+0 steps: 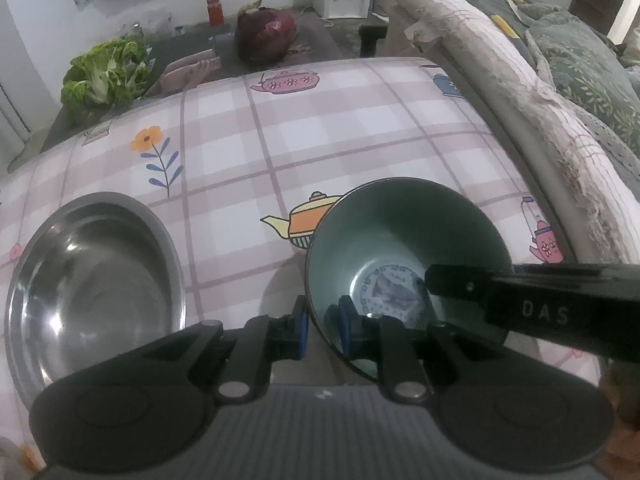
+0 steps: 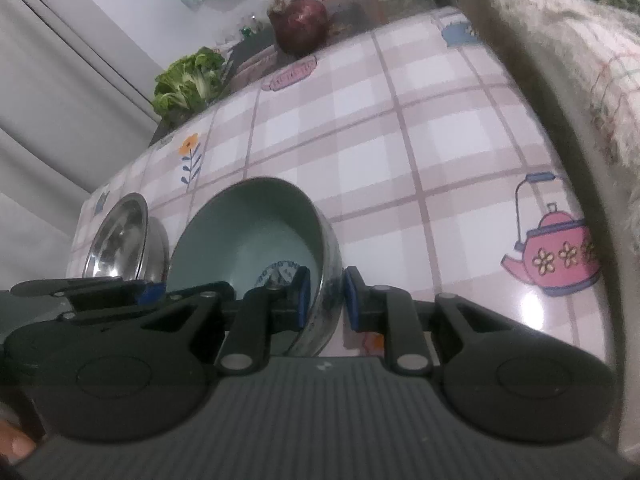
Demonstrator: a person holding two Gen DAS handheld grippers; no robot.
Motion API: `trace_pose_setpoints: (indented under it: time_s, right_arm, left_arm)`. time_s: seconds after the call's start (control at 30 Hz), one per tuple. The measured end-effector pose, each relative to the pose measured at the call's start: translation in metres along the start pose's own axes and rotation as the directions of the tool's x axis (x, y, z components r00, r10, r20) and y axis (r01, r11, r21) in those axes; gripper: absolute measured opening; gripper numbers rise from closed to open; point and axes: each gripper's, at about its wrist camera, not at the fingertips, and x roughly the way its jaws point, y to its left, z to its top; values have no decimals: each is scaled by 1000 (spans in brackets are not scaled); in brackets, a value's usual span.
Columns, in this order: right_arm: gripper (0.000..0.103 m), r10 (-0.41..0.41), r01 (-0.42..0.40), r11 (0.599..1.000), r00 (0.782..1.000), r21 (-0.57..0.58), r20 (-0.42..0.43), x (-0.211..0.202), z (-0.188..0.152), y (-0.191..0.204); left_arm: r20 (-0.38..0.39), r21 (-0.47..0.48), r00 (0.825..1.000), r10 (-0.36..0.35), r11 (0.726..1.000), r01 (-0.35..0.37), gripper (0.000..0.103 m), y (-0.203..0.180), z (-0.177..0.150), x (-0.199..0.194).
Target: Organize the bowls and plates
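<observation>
A green bowl (image 1: pixel 400 232) (image 2: pixel 256 232) with a printed emblem on its bottom stands on the checked tablecloth (image 1: pixel 320 140). My left gripper (image 1: pixel 323 326) is shut on the bowl's near left rim, one blue pad outside and one inside. Across the bowl, my right gripper (image 2: pixel 326 300) is shut on the right wall, again one pad on each side. Its black finger (image 1: pixel 460 284) reaches in over the rim in the left wrist view. A steel bowl (image 1: pixel 96 272) (image 2: pixel 120 236) sits empty just left of the green one. The green bowl's base is hidden behind the grippers.
Leafy greens (image 1: pixel 104 76), a dark red round vegetable (image 1: pixel 264 36) and a red jar (image 1: pixel 215 10) lie beyond the table's far edge. A worn padded armrest (image 1: pixel 520 92) runs along the table's right side. The cloth beyond both bowls is bare.
</observation>
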Motion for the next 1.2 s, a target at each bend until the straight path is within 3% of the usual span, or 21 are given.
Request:
trace_pose_setpoints:
  time_s: [1.2]
  right_arm:
    - [17,-11,11,1000,1000,1,18,-10,2,2]
  left_arm:
    - [1,-3,1000,-4,1000,4,17,-3,-4,-5]
